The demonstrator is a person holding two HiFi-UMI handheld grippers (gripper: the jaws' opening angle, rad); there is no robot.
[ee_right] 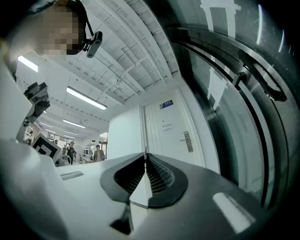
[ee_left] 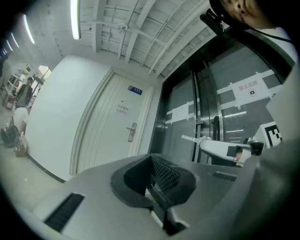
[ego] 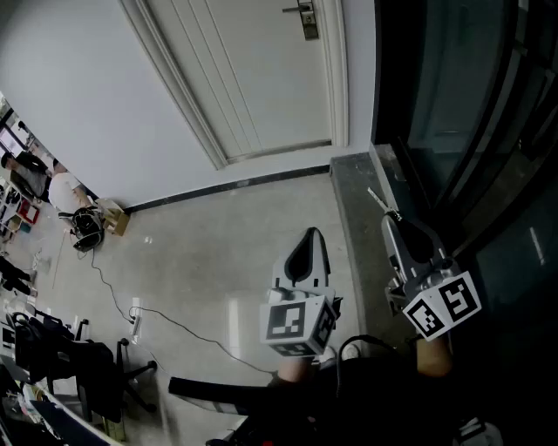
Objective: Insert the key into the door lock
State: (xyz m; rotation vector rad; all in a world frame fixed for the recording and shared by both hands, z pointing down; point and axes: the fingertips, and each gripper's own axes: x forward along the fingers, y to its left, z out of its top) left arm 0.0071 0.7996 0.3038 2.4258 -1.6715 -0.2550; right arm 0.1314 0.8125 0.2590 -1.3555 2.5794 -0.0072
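Metal key (ego: 376, 198) pinched in closed right gripper (ego: 390, 217), left gripper (ego: 311, 235) shut on nothing; likely approach step: carry key to door lock (ego: 307, 19) at right edge of door (ego: 253, 78), align blade.

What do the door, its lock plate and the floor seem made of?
Door: white, matt, painted panels. Wood or metal underneath, can't tell.
Lock plate: metal by the look, grey-brown with a dull sheen.
Floor: smooth grey, probably polished stone, tile or coating, with faint light reflections.
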